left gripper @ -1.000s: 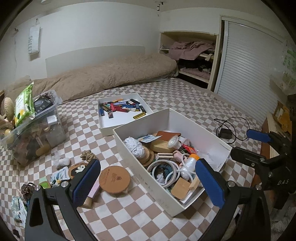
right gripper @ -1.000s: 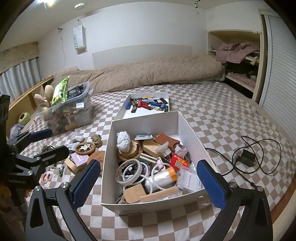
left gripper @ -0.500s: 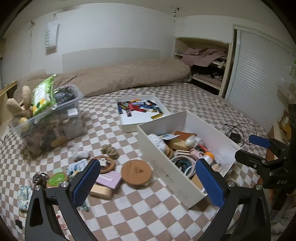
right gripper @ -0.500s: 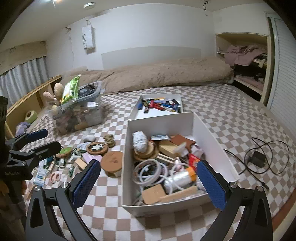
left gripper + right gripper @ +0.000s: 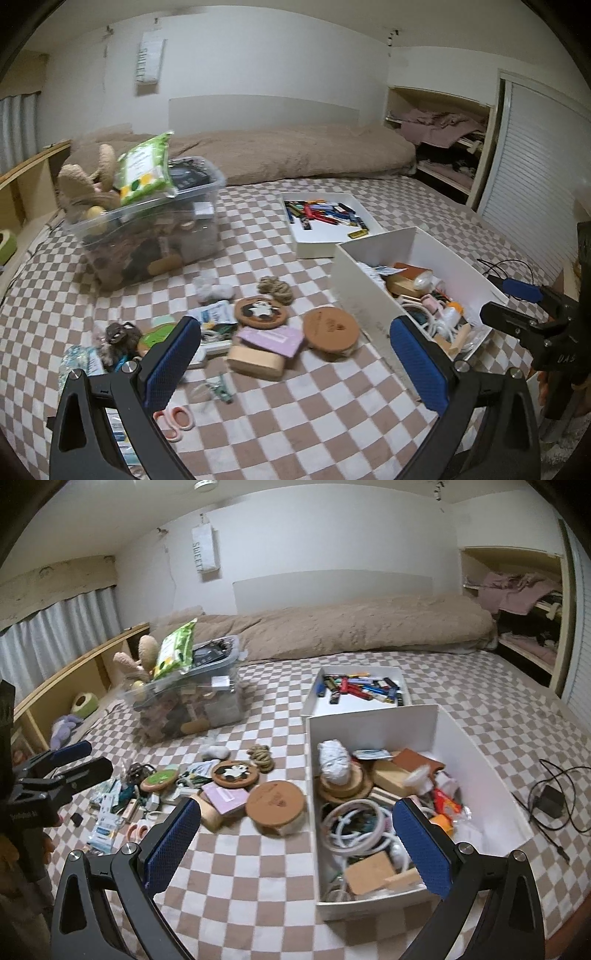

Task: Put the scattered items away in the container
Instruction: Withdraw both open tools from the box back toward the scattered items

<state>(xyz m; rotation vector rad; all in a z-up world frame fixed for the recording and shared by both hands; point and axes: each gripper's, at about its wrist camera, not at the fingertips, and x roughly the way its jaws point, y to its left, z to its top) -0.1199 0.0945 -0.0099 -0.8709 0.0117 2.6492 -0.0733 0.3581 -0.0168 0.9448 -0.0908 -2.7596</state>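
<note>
Both handheld grippers hang empty above a checkered bed cover [image 5: 295, 417], jaws spread wide, between picks in a tidy-up. The left gripper [image 5: 295, 358] faces the loose pile, apparently lined up for the next grasp; the right gripper [image 5: 297, 843] straddles the near left wall of the white box [image 5: 373, 716], the container already about half full of rings, wood blocks and packets.

What remains lies in a cluster just left of that box: a round cork lid [image 5: 276, 799] close beside its wall, a panda coaster [image 5: 235, 773], a pink card [image 5: 224, 796] resting on a wooden block [image 5: 255, 361], a rope knot [image 5: 261, 757], pink-handled scissors [image 5: 174, 424] and small packets nearer the person. The cork lid looks the easiest pick, being nearest the box and standing clear on its near side.

Room is best in front, where bare cover runs between the pile and the grippers. Behind, a clear bin [image 5: 147, 236] stuffed with toys and a shallow tray of lighters [image 5: 360, 690] hem in the far edge. A charger cable [image 5: 554, 801] trails well apart, right of the box. The box's upright wall is the one edge a carried item must clear.
</note>
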